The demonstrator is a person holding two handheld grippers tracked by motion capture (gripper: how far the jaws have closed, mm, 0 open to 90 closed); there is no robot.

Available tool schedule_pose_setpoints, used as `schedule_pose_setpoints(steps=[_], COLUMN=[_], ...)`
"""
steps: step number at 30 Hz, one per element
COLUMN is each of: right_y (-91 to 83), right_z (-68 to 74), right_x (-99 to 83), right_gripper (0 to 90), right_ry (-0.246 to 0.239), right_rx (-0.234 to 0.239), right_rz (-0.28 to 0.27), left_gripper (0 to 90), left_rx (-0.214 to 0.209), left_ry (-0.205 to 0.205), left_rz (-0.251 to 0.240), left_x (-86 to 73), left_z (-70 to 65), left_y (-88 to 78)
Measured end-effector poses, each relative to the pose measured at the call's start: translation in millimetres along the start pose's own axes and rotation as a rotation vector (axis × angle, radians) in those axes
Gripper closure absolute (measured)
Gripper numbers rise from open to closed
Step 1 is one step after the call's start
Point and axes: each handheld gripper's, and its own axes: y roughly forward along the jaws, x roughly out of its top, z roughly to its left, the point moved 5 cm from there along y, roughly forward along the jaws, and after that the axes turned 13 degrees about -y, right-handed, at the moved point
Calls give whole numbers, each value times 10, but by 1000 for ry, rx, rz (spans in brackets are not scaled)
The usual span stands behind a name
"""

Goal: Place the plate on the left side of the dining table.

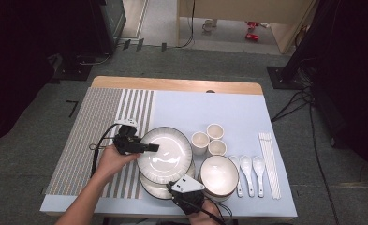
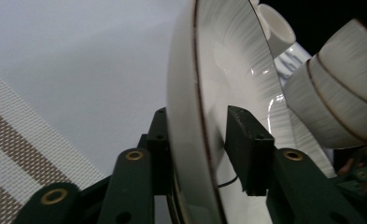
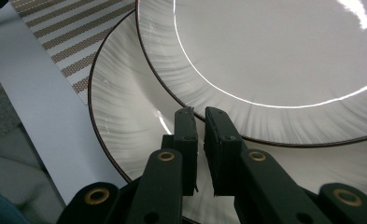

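At the centre of the high view, a little left and low, the left gripper point(image 1: 150, 148) reaches in from the left over the rim of the top plate point(image 1: 165, 152). In the left gripper view its jaws straddle that rim, one pad under the plate and one above; the upper pad stands a little off the glaze, so I cannot tell whether the grip has closed. Just below, at the bottom middle of the frame, the right gripper point(image 1: 173, 185) sits over the near edge of the lower plate point(image 1: 151, 187), which peeks out from under the top one. Its jaws stand narrow, a thin slit between the pads and nothing in it. Stacked bowls point(image 1: 218, 174) sit just right of the plates.
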Motion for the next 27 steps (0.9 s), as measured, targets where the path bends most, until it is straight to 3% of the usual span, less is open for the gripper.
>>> schedule_pose_setpoints(steps=[2, 5, 9, 12, 16, 21, 27], right_y=[11, 16, 37, 59, 69, 71, 75], right_z=[5, 10, 20, 28, 32, 32, 32], right_x=[-3, -2, -7, -10, -9, -8, -6], right_gripper=[809, 798, 721, 673, 609, 574, 556], right_ry=[0, -6, -17, -25, -27, -7, 2], right_rx=[1, 1, 10, 12, 17, 26, 24], right_rz=[1, -3, 1, -3, -14, -18, -22], left_gripper=[680, 708, 750, 761, 772, 776, 787], left_rx=[-8, -36, -66, -61, -80, -46, -38], left_ry=[-3, -55, -92, -88, -112, -157, -196], left_rz=[-6, -4, -26, -22, -44, -73, -105], left_x=[13, 29, 68, 85, 122, 161, 188], left_z=[-14, 4, -18, -40, -72, -37, 13], left_y=[-17, -34, -85, -99, -112, -132, -211])
